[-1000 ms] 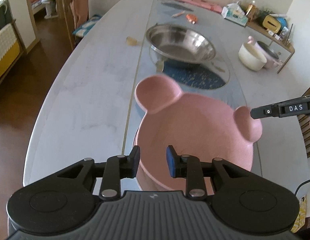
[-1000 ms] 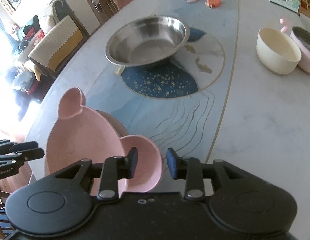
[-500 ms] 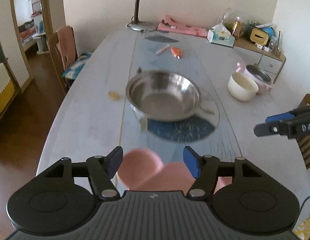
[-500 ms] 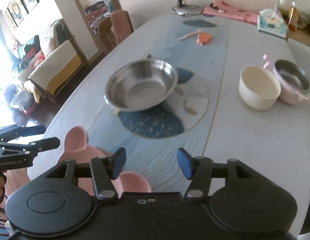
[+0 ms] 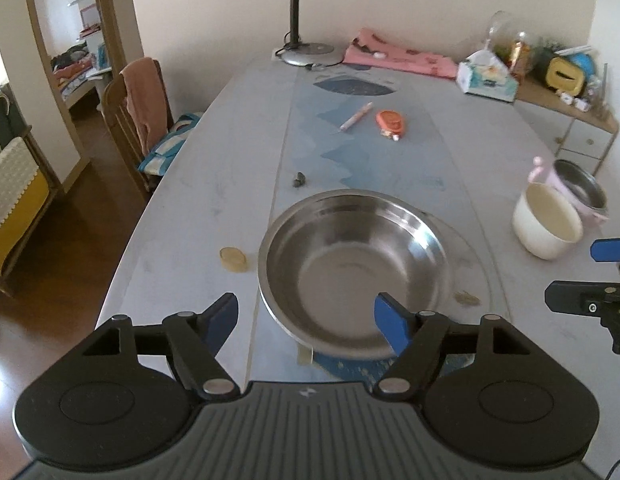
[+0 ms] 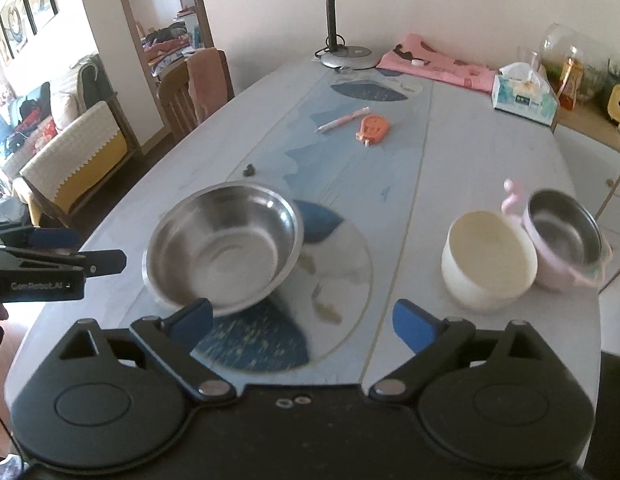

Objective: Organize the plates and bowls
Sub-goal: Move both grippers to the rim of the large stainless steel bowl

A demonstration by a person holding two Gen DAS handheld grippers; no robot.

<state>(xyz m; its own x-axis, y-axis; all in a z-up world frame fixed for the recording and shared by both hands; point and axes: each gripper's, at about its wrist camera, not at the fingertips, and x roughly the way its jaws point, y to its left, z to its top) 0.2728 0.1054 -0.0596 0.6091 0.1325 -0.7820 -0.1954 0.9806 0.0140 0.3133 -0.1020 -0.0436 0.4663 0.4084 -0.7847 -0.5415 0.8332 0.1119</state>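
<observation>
A wide steel bowl (image 5: 354, 264) (image 6: 222, 248) rests on the round blue mat in the middle of the table. To its right a cream bowl (image 5: 546, 224) (image 6: 488, 256) touches a pink pot with a steel lining (image 5: 578, 188) (image 6: 566, 240). My left gripper (image 5: 306, 312) (image 6: 90, 250) hangs above the table short of the steel bowl; its jaws are opening and grip nothing. My right gripper (image 6: 302, 318) (image 5: 570, 276) hovers over the mat's near side, jaws opening wide, with nothing between them. No pink plate shows in either view.
Farther along the table (image 5: 214, 208) lie a pen (image 5: 356, 117), an orange tag (image 5: 391, 122), a small dark lump (image 5: 299, 179) and a yellow disc (image 5: 232, 259). A desk lamp (image 5: 310, 54), pink cloth (image 5: 398, 56) and tissue box (image 5: 488, 78) line the far end. A chair (image 5: 130, 108) stands left.
Both grippers let go of the pink bear-eared plate, opened wide and drew up and away from it. The plate has slid out of view below both cameras.
</observation>
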